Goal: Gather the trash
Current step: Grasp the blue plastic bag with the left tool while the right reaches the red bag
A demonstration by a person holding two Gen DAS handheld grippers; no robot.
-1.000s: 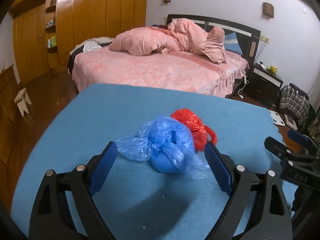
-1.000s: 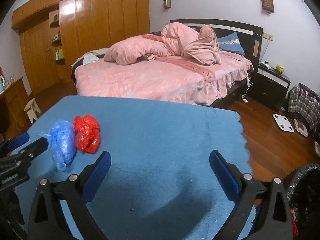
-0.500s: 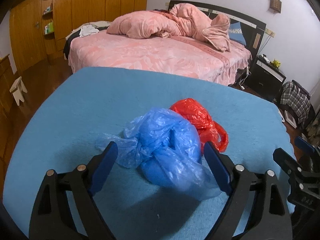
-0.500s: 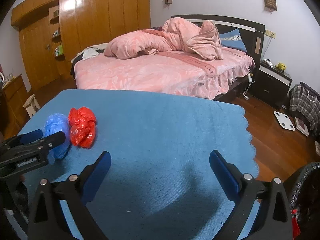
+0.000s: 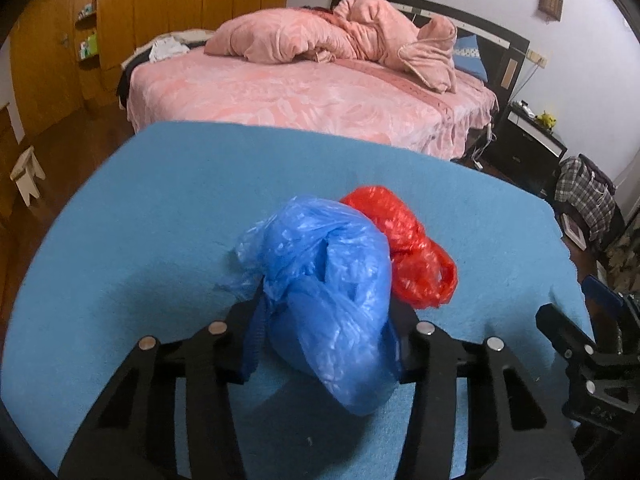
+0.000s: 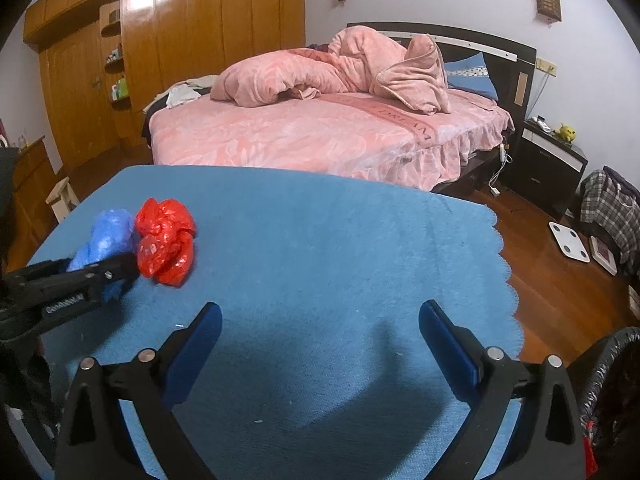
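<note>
A knotted blue plastic bag [image 5: 328,280] lies on the blue table cloth [image 5: 160,220], touching a crumpled red plastic bag [image 5: 408,248] just behind it to the right. My left gripper [image 5: 327,304] has its jaws closing around the blue bag, and both pads press into its sides. From the right wrist view the blue bag [image 6: 108,236] and red bag [image 6: 166,244] sit at the far left, with the left gripper [image 6: 100,276] on the blue one. My right gripper [image 6: 320,312] hangs open over bare cloth, holding nothing.
A bin lined with a black bag [image 6: 616,380] stands at the table's right front corner. Beyond the table is a pink bed [image 6: 300,136], with a dark nightstand [image 6: 552,160] beside it. A white scale [image 6: 568,242] and a small stool [image 6: 64,200] are on the wooden floor.
My left gripper moved forward and down over the blue bag, then narrowed its jaws from wide apart onto the bag's sides. The right gripper has stayed where it was.
</note>
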